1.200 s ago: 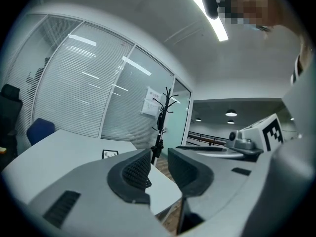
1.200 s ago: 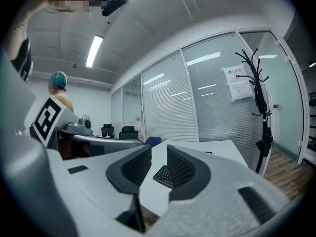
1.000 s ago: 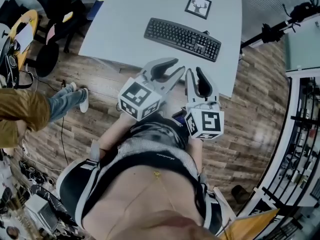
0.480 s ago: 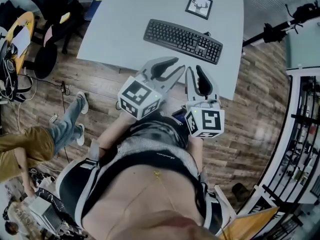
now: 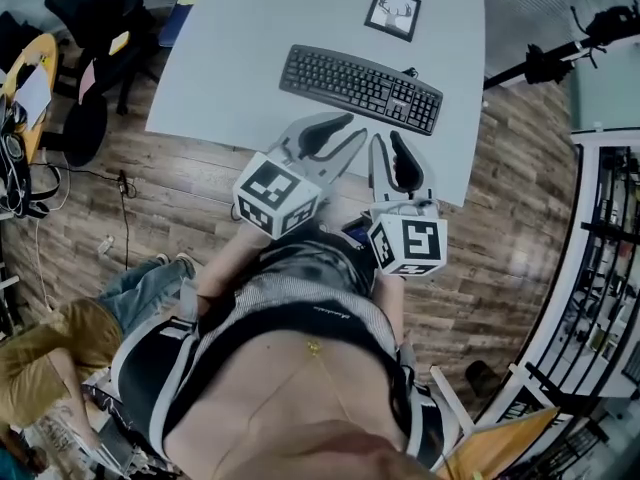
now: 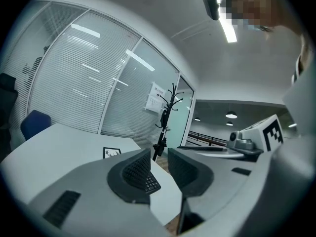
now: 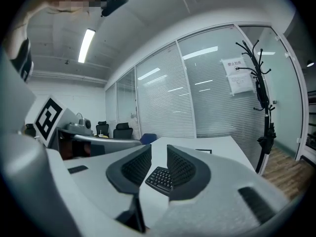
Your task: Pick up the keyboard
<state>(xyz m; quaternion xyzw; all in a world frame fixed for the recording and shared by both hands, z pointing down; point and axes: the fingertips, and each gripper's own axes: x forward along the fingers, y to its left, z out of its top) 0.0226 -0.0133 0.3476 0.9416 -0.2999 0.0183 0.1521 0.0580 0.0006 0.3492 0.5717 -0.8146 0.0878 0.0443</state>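
Note:
A black keyboard (image 5: 360, 88) lies slantwise on the grey table (image 5: 250, 48), near its front right corner. Both grippers hover side by side over the table's near edge, short of the keyboard and pointing at it. My left gripper (image 5: 350, 131) is open with a narrow gap and nothing between its pads. My right gripper (image 5: 388, 140) is open too, its gap narrower still and empty. In the left gripper view the keyboard (image 6: 148, 181) shows past the left gripper (image 6: 159, 154). In the right gripper view the keyboard (image 7: 159, 177) lies beyond the right gripper (image 7: 159, 149).
A small framed deer picture (image 5: 393, 12) lies behind the keyboard. Office chairs (image 5: 100, 8) stand left of the table. A person (image 5: 60, 348) crouches on the wooden floor at lower left. A black stand (image 5: 560, 58) and shelving (image 5: 600, 268) are at the right.
Both grippers have moved a little toward the table and keyboard, jaws unchanged. The person at the left has moved down to the lower left and crouched.

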